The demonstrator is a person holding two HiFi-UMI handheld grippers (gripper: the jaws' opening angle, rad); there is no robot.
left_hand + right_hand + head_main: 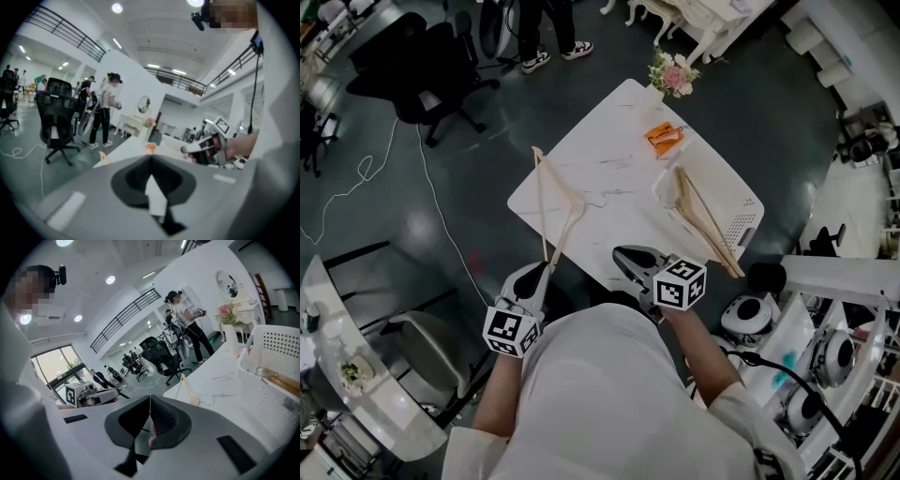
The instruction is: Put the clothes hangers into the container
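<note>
Wooden hangers [705, 223] already lie in the white container [742, 208] at the right of the desk [609, 150], while one hanger [542, 202] lies out near its left edge, so the job looks partly done. The left hand-held gripper [545, 269] and the right hand-held gripper [621, 254] sit at the near edge, both pressed together and empty.

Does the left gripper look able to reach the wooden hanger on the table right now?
Probably yes: the wooden hanger lies uncovered on the table, one end right by the left gripper, nothing between them. Its jaws look shut and must open first.
</note>
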